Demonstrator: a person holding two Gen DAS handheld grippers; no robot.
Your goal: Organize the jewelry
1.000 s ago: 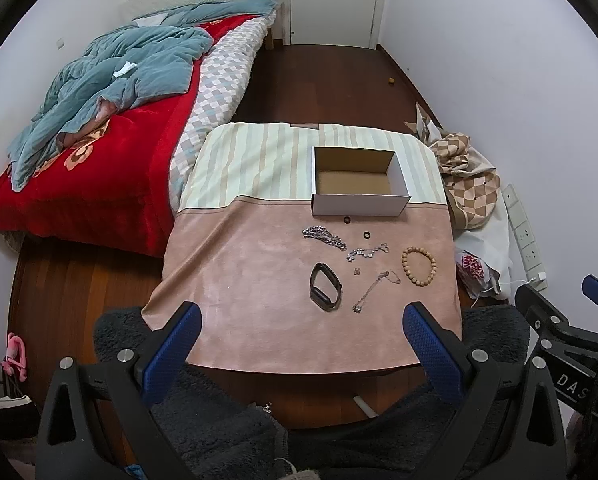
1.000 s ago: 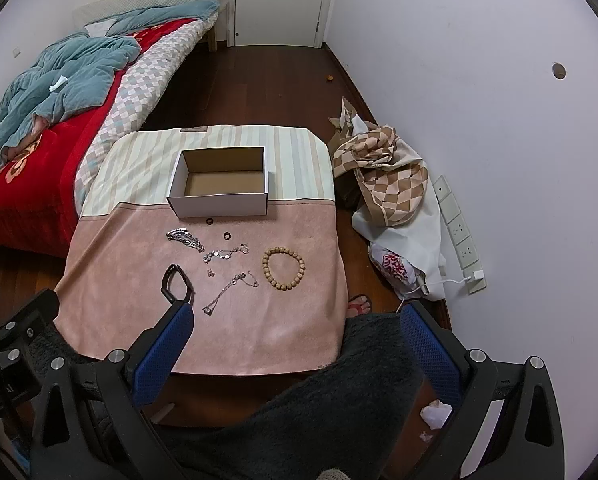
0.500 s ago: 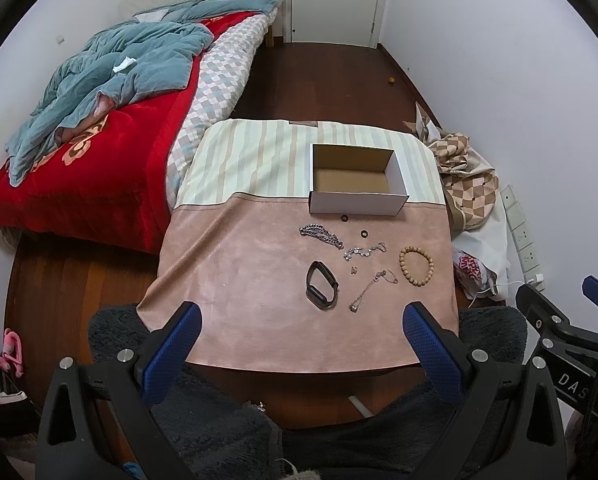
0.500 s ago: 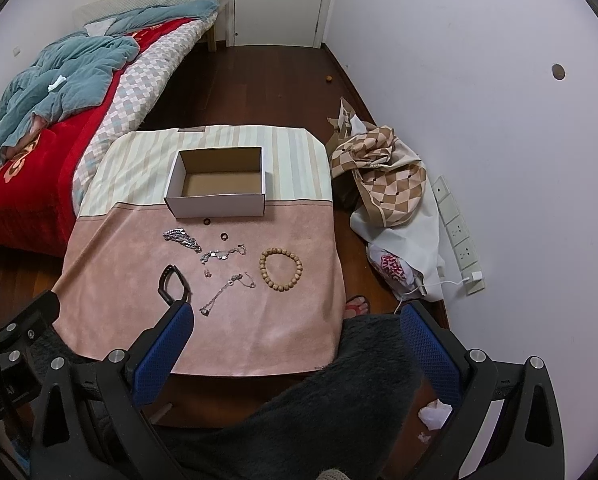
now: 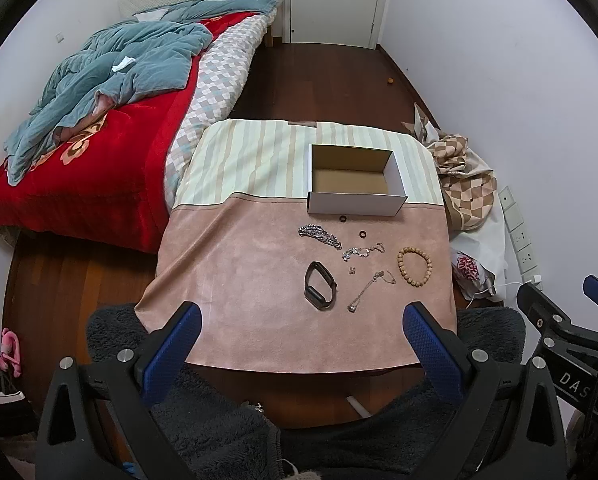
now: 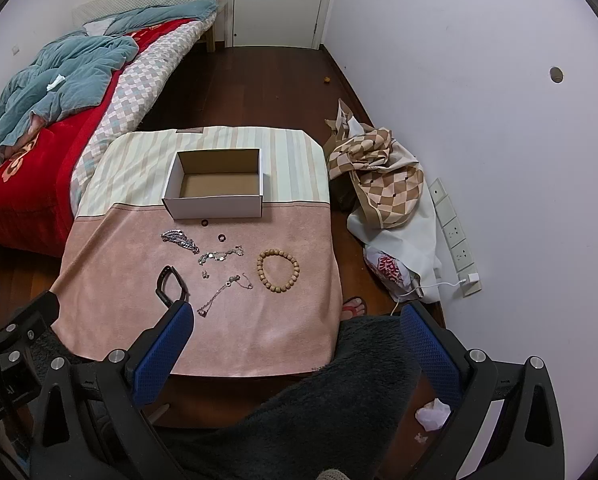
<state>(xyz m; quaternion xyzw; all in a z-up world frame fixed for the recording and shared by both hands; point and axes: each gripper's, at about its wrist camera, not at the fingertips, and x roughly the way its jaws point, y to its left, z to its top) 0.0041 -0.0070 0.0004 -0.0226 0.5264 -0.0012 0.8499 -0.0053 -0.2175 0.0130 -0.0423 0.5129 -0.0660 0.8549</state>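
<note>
On the pink and striped cloth of the table (image 5: 235, 264), at the centre of both frames, stands a white cardboard box (image 5: 355, 202) with its top open and nothing inside. Below the box lie the jewelry pieces, all apart from each other: 2 small dark rings (image 5: 342, 219), a thick silver chain (image 5: 319, 236), a thinner silver bracelet (image 5: 362, 251), a wooden bead bracelet (image 5: 415, 266), a black band (image 5: 319, 285), a thin chain (image 5: 369, 291) and 1 tiny piece (image 5: 352, 271) that is maybe an earring, too small to tell. The left gripper (image 5: 301, 332) is at the bottom of its frame, jaws wide apart and holding nothing, above the near edge of the table. The right gripper (image 6: 295, 330) is also wide and holds nothing; its left finger (image 6: 161, 352) covers the lower end of the black band in that view. A bed (image 5: 79, 152) with a red cover fills the upper left of the frame.
</note>
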